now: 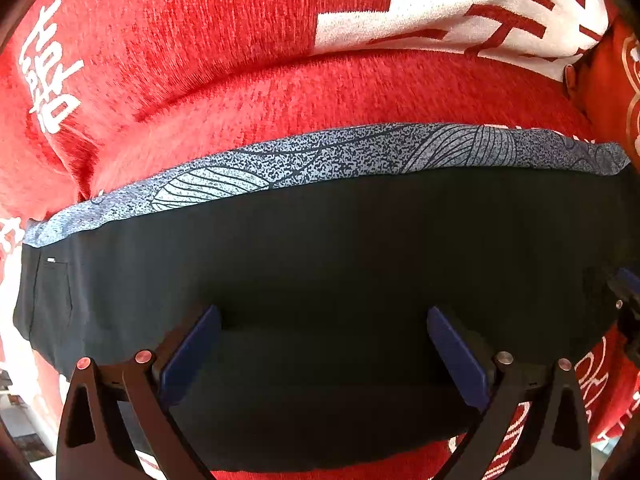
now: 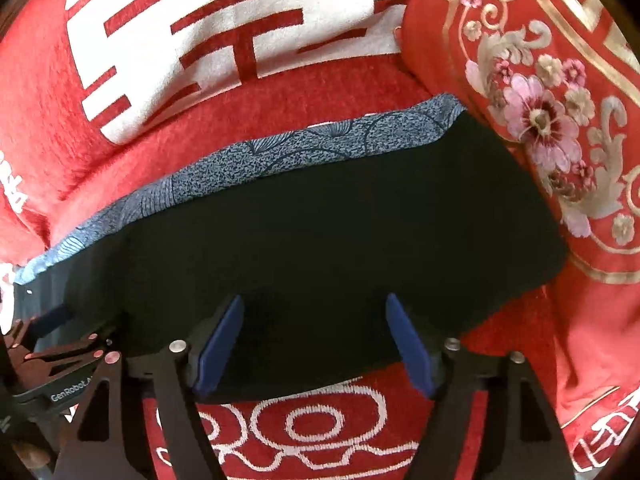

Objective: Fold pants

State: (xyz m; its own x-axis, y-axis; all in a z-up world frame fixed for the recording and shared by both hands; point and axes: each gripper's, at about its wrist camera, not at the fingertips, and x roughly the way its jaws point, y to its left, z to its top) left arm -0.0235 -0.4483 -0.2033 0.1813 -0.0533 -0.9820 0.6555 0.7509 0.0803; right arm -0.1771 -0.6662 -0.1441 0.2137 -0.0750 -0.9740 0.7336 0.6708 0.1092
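Black pants (image 1: 320, 240) lie folded flat on a red blanket, with a blue-grey patterned band (image 1: 320, 152) along their far edge. My left gripper (image 1: 324, 314) points down over the near half of the pants, its blue pads (image 1: 192, 356) wide apart and open, gripping nothing. The pants (image 2: 320, 220) also fill the right wrist view, their patterned band (image 2: 280, 152) at the back. Over the near edge of the cloth my right gripper (image 2: 315, 299) stands open, with no fold caught between its pads (image 2: 408, 344). The left gripper's black frame (image 2: 60, 360) shows at the lower left of that view.
A red plush blanket (image 1: 180, 60) with white characters covers the surface under the pants. A red cushion or quilt (image 2: 540, 120) with gold and pink embroidered flowers rises against the right end of the pants. Red blanket with white loops (image 2: 312, 428) lies in front.
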